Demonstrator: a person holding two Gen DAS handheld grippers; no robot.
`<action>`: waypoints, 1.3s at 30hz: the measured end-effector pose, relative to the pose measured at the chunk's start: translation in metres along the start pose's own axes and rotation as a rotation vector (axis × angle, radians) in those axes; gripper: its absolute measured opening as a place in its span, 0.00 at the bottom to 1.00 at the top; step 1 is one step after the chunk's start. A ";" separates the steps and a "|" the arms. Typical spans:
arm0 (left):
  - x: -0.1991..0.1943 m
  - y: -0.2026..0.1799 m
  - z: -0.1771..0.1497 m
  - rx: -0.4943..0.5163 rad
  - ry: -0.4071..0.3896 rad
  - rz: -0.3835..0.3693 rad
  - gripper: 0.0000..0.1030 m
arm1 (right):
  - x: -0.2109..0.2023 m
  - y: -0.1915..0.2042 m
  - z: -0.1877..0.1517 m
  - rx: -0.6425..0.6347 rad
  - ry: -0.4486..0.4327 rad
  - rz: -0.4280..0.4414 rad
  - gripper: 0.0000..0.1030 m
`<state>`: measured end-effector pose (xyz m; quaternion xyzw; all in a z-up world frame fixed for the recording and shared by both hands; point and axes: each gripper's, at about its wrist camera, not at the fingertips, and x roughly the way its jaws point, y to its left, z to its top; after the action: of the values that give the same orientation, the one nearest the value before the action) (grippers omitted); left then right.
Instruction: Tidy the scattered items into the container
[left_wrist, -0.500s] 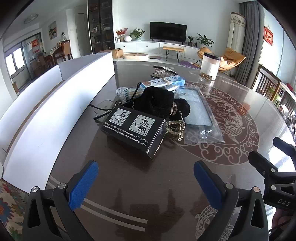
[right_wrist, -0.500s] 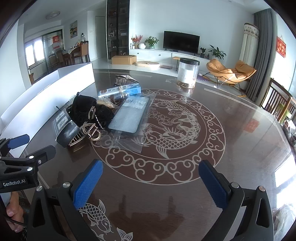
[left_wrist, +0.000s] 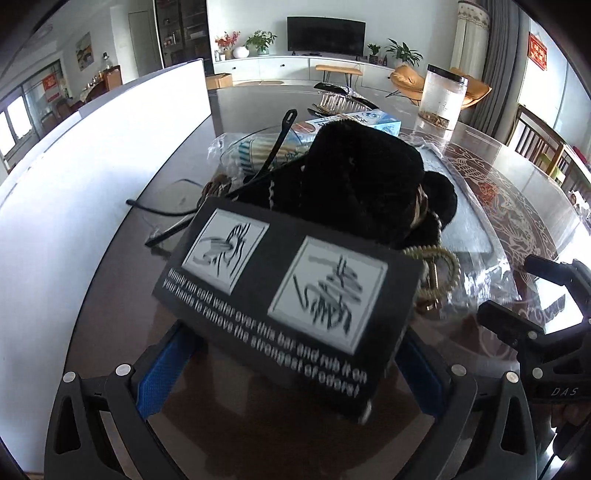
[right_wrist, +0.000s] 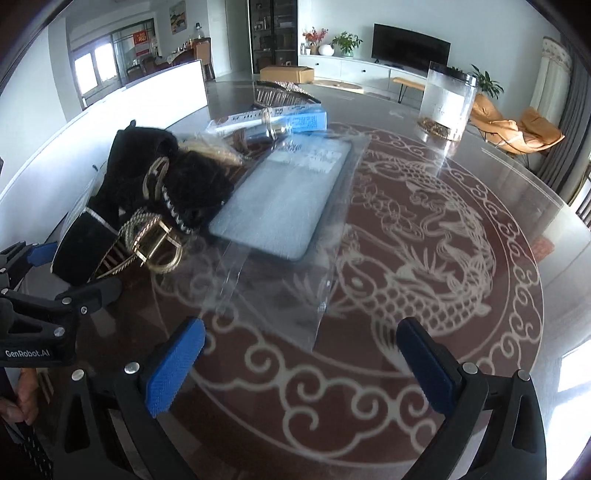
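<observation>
Scattered items lie in a heap on the dark glass-topped table (right_wrist: 480, 350), left of its pale fish-and-cloud pattern. Nearest the left gripper (left_wrist: 291, 369) is a black box (left_wrist: 288, 295) printed with two white pictures and white lettering – it sits between the wide-spread blue pads (left_wrist: 159, 373), and I cannot tell whether they touch it. Behind the box rests a black fuzzy piece (left_wrist: 362, 184) with a gold buckle and cord (right_wrist: 155, 240). Further off are a blue-and-white carton (right_wrist: 273, 120) and a flat grey pack in clear plastic (right_wrist: 284, 203). A tall white-walled container (left_wrist: 92, 206) stands along the left of the table. The right gripper (right_wrist: 303, 365) hangs over bare table near the plastic's edge – jaws spread wide, nothing between them. A clear jar (right_wrist: 447, 103) stands at the far right.
</observation>
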<state>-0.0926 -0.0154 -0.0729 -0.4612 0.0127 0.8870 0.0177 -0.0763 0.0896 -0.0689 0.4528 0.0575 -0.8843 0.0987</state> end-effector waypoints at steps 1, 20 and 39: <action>0.005 -0.001 0.008 -0.003 0.001 -0.001 1.00 | 0.004 -0.001 0.006 0.000 0.000 0.000 1.00; 0.046 0.005 0.063 -0.061 -0.010 0.038 1.00 | 0.049 -0.013 0.067 0.065 0.004 -0.049 1.00; 0.046 0.006 0.063 -0.061 -0.009 0.037 1.00 | 0.050 -0.015 0.068 0.065 0.004 -0.049 1.00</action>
<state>-0.1706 -0.0178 -0.0740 -0.4571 -0.0057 0.8893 -0.0127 -0.1616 0.0850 -0.0699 0.4558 0.0401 -0.8870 0.0622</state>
